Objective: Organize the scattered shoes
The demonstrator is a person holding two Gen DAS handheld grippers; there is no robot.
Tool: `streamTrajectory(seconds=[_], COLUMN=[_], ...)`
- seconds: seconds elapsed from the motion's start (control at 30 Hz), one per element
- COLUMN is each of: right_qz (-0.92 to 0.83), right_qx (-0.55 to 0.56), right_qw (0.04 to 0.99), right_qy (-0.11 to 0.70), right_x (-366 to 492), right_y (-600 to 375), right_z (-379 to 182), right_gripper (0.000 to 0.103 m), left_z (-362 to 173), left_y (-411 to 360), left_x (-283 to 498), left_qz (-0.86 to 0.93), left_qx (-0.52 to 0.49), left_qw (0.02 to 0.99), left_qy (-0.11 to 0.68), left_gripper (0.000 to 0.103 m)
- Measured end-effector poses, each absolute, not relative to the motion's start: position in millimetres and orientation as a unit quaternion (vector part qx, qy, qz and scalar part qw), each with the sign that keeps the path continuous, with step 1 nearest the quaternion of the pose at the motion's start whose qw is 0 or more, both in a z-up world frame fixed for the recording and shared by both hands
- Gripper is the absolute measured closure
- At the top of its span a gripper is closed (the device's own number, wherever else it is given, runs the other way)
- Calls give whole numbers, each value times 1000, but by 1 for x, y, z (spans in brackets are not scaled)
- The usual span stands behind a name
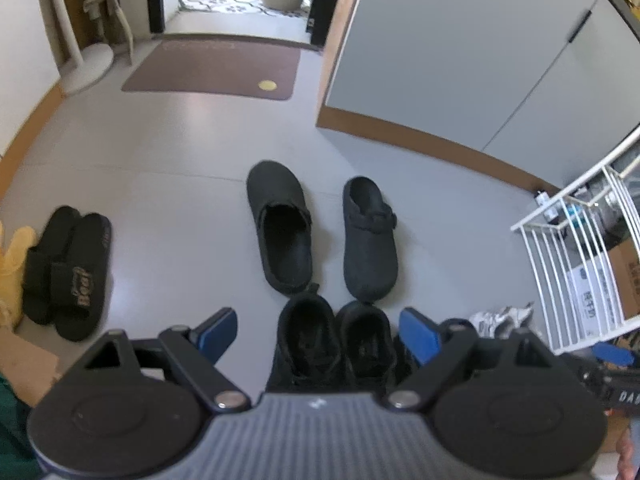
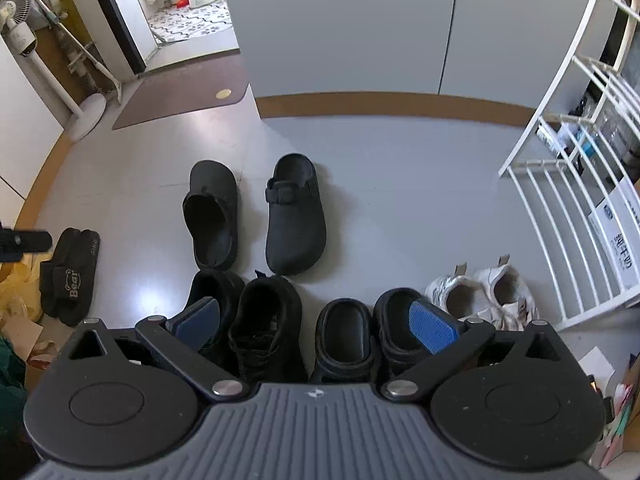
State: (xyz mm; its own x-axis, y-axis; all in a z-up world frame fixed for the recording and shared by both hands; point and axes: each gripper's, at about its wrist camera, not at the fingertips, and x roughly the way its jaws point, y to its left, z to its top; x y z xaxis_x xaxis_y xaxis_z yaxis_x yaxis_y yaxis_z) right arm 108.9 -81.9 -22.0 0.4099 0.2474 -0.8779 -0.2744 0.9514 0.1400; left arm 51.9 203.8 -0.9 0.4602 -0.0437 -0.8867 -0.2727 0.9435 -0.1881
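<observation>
Two black clogs lie on the grey floor in mid-room: the left clog with its toe pointing away, and the right clog with its toe pointing toward the camera and a strap across its far end; the two lie near each other but apart. In the right wrist view, a row sits closer to the camera: a pair of black sneakers, then a pair of black slip-on clogs, then a pair of white sneakers at the right end. A pair of black slides with gold lettering lies well apart to the left, one partly overlapping the other. The left gripper hangs above the black sneakers, its blue-padded fingers spread wide and holding nothing. The right gripper hangs above the near row, fingers spread wide and likewise empty. A white wire rack stands at the right, a brown mat lies before a doorway at the far left, and a white fan stand sits beside the mat.
</observation>
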Motion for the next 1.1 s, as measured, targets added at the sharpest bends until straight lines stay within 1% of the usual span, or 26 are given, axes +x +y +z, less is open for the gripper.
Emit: streamTrajectory(seconds=[0.07, 0.17, 0.37, 0.5, 0.7, 0.87, 1.1], right_qz=[157, 168, 186, 171, 174, 183, 209], right_qx=[-15, -29, -31, -77, -54, -19, 20], right_qw=[836, 830, 828, 830, 825, 821, 812], right_qy=[526, 532, 528, 525, 535, 540, 545], right_x=[108, 106, 107, 109, 116, 131, 165], right_y=[-77, -66, -51, -38, -18, 3, 42], right_z=[-27, -32, -27, -16, -9, -28, -75], right_gripper=[0, 0, 0, 0, 0, 0, 1], left_z=[-7, 1, 12, 17, 30, 25, 17], left_y=[211, 211, 221, 231, 247, 265, 287], left_x=[52, 53, 51, 52, 46, 52, 58], left_qz=[65, 52, 17, -4, 13, 50, 96], left_qx=[-163, -148, -179, -192, -182, -199, -192], left_qw=[837, 849, 849, 841, 852, 850, 849], left_qy=[519, 505, 497, 505, 490, 485, 482], left_gripper=[13, 13, 13, 13, 13, 13, 13])
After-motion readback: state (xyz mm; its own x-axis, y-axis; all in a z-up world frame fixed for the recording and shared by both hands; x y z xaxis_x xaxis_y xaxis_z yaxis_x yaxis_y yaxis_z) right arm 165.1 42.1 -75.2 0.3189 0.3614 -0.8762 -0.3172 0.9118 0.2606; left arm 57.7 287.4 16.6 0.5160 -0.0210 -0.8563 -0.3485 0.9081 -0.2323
